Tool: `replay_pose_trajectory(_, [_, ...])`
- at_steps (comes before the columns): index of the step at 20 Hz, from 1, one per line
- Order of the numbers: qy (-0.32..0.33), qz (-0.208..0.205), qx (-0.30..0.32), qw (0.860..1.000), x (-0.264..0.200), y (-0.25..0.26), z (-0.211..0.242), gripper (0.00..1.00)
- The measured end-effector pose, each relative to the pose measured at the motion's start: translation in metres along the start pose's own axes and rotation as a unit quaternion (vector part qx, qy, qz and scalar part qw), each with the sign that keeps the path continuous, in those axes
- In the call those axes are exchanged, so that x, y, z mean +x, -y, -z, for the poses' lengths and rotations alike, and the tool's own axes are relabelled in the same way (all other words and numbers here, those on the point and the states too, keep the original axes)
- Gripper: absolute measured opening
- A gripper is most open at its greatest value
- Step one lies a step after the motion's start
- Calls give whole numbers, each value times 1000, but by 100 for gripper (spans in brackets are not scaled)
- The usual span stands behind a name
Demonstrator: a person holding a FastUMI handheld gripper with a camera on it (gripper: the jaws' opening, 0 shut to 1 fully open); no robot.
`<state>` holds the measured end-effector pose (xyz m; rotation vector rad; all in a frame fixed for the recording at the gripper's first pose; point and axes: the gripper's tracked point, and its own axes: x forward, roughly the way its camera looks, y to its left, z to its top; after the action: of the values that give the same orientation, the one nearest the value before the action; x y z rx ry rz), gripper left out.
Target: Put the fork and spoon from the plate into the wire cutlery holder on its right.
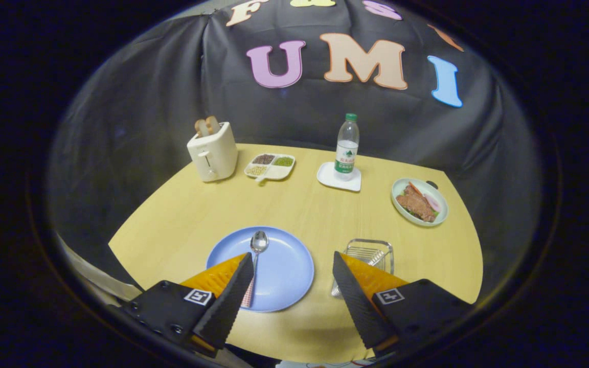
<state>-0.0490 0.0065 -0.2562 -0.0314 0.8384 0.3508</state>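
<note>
A blue plate (287,283) lies on the yellow table just ahead of my fingers. On its left half rests a spoon (257,243), bowl pointing away, its patterned handle running back behind my left fingertip (241,278). To the plate's right stands the wire cutlery holder (372,250), with a metal utensil that looks like the fork lying in it, partly hidden by my right fingertip (348,278). My gripper (292,255) hovers above the plate's near side, open wide, with nothing between its fingers.
Further back on the table stand a white toaster (212,151) with bread in it, a divided dish of grains (270,166), a water bottle (347,148) on a white coaster (331,179), and a plate of food (419,202) at the right. The table's front edge lies under my fingers.
</note>
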Motion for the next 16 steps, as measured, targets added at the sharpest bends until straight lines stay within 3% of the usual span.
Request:
replay_pose_trajectory(4, [25, 1, 6, 1000, 9, -28, 13, 99])
replay_pose_trajectory(16, [-13, 13, 13, 1000, 61, -62, 69, 99])
